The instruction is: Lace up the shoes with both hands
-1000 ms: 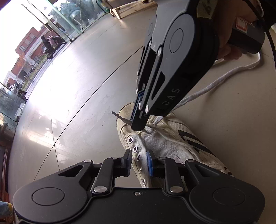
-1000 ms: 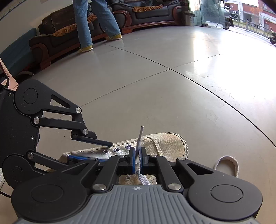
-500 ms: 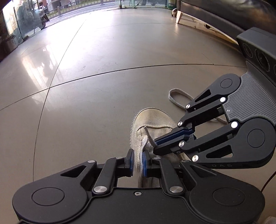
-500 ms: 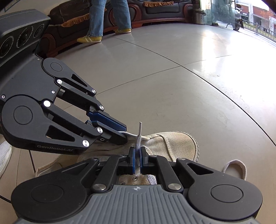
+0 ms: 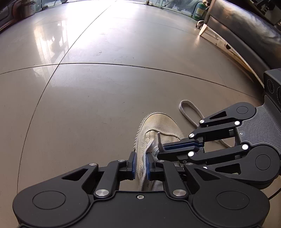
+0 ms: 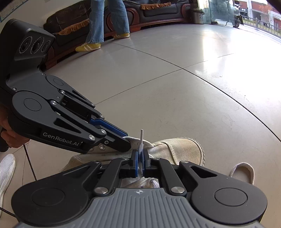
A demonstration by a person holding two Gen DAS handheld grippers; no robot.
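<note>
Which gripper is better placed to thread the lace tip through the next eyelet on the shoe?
Right. The right gripper is shut on the lace, its tip upright above the shoe. The left gripper pinches the eyelet flap, steadying it.

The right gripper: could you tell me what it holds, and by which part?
The right gripper pinches the lace just below its stiff tip, which sticks up above the shoe.

You are in a big lobby; shiny floor tiles (image 6: 175,98), dark sofas (image 6: 158,10), glass doors (image 6: 221,10) to the street.
</note>
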